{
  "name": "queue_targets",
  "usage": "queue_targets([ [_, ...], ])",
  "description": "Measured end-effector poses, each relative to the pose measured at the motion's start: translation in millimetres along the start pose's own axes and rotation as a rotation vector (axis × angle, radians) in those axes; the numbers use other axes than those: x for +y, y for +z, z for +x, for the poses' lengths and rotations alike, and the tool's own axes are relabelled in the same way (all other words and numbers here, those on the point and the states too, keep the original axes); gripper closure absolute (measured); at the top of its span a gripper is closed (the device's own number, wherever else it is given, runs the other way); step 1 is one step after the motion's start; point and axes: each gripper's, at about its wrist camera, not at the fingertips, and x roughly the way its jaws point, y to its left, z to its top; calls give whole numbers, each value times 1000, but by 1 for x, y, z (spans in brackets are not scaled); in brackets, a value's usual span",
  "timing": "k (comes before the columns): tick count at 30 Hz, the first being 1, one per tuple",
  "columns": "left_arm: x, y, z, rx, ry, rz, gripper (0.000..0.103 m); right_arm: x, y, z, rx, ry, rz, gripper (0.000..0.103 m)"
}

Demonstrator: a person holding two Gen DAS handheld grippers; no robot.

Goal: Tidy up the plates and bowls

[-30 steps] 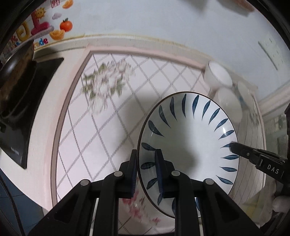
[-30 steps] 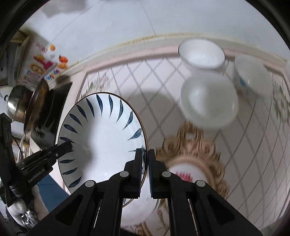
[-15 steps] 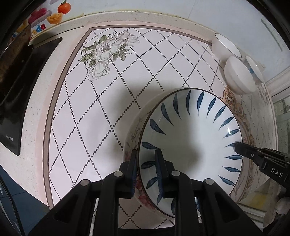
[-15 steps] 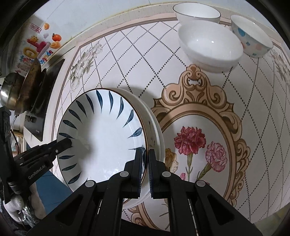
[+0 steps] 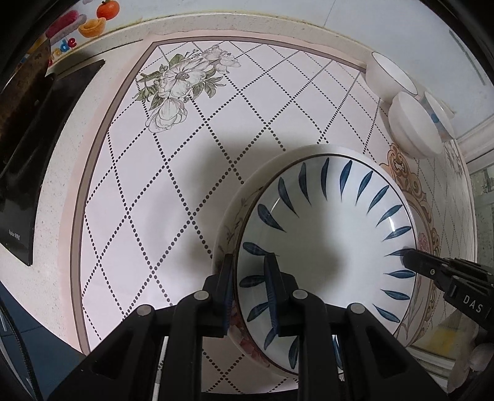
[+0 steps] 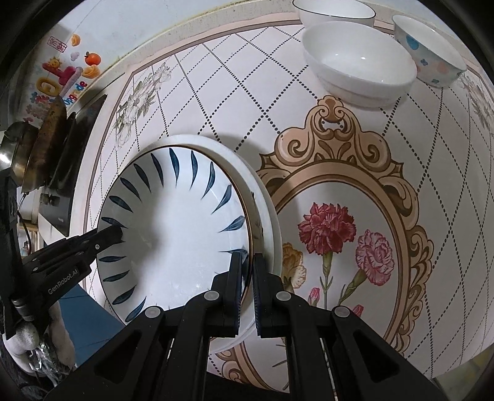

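A white plate with blue leaf marks (image 5: 333, 240) (image 6: 182, 234) rests in a larger white floral plate (image 5: 230, 228) (image 6: 271, 222) on the tiled counter. My left gripper (image 5: 250, 271) is shut on the blue-leaf plate's left rim; it shows in the right wrist view (image 6: 114, 231). My right gripper (image 6: 247, 262) is shut on the plate's right rim; it shows in the left wrist view (image 5: 407, 256). Three bowls stand at the back right: a plain white one (image 6: 358, 68) (image 5: 410, 129), a white one behind it (image 6: 333, 12) (image 5: 389, 74) and a spotted one (image 6: 429, 52) (image 5: 438, 114).
A black induction hob (image 5: 34, 148) (image 6: 71, 148) with a pan (image 6: 40, 145) lies at the left. The counter (image 5: 173, 209) ends at the wall behind and at a front edge near me. Printed flowers (image 6: 339, 234) cover the tiles to the right.
Both grippers have lowered the blue-leaf plate from the air down into the larger floral plate. The cameras have tilted down toward the counter.
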Motion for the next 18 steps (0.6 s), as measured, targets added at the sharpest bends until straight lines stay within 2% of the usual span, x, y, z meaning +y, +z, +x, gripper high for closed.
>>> queue_targets([
  [7, 2, 1, 3, 28, -17, -23, 86, -4, 3, 0, 6, 19, 25, 95],
  [12, 4, 3, 5, 59, -48, -34, 86, -12, 4, 0, 17, 63, 76, 93],
  [18, 8, 3, 6, 104, -67, -62, 86, -12, 4, 0, 31, 64, 84, 93],
])
